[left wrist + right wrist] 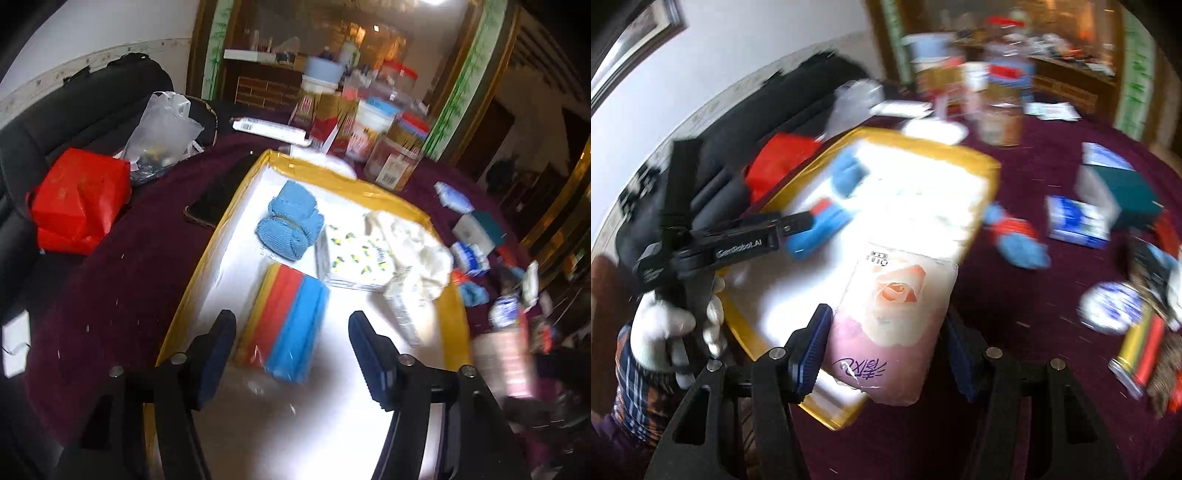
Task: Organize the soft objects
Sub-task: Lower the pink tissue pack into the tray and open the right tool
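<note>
- Your right gripper [886, 349] pinches a soft pink-and-white plastic tissue pack printed with a rose [892, 325], both blue pads pressed against its sides; you hold it over the near edge of the tray.
- Your left gripper [291, 350] is spread wide and holds nothing, hanging above the near end of the tray, with the sponge pack just ahead between its fingers.
- Largest on the maroon tablecloth [122, 266] is the white tray with a yellow taped rim [391, 194]; judging by its contents, sorting is well under way.
- In it, a crumpled cream-white cloth [417, 251] lies by the right edge, partly over a flat white pack with small yellow-green prints [354, 258].
- A wrapped pack of yellow, red and blue sponges [291, 325] sits mid-tray; a rolled blue knitted cloth [291, 221] lies beyond it, toward the far edge.
- Left to do, I judge: place the rose pack, then gather the small blue-and-white packs [1078, 221] and blue-and-red cloth piece [1015, 240] scattered right of the tray.
</note>
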